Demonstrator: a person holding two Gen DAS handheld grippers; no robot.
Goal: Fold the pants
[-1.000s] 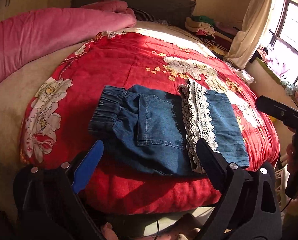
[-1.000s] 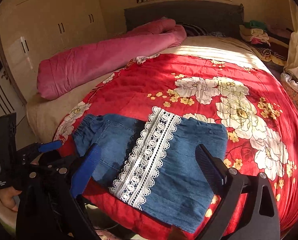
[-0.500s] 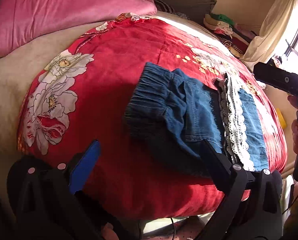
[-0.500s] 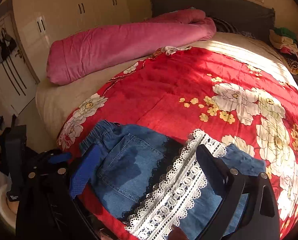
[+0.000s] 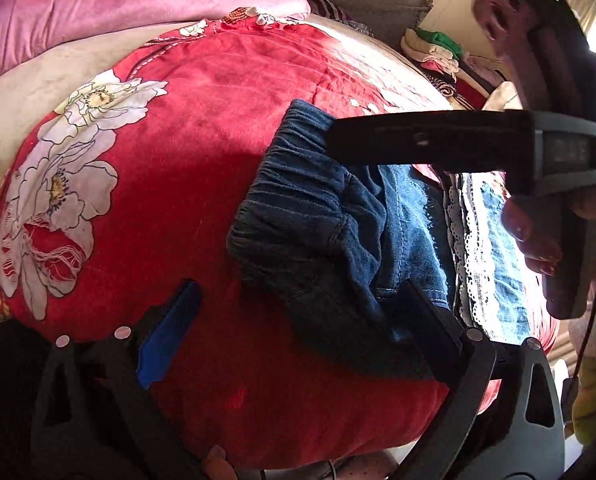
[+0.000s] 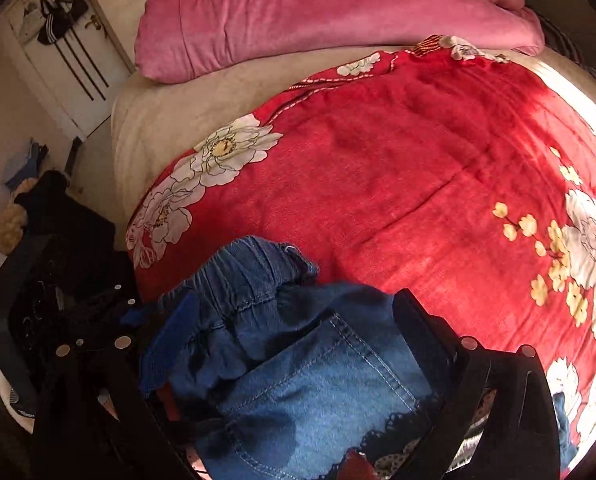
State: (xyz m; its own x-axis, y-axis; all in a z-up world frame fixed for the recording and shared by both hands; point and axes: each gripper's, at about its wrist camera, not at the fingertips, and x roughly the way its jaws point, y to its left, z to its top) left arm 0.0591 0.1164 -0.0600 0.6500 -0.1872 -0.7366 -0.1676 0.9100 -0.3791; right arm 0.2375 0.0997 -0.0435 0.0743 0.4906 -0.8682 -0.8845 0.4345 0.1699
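Red floral bedspread (image 5: 202, 128); folded denim pants (image 5: 322, 232) on top.

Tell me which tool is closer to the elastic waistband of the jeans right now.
Right. The right tool hangs straight over the waistband, fingers open on either side. The left tool is open too, but back toward the bed's near edge, waistband ahead.

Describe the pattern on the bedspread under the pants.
Red bedspread with large white flowers and small yellow blossoms, clearest in the right wrist view.
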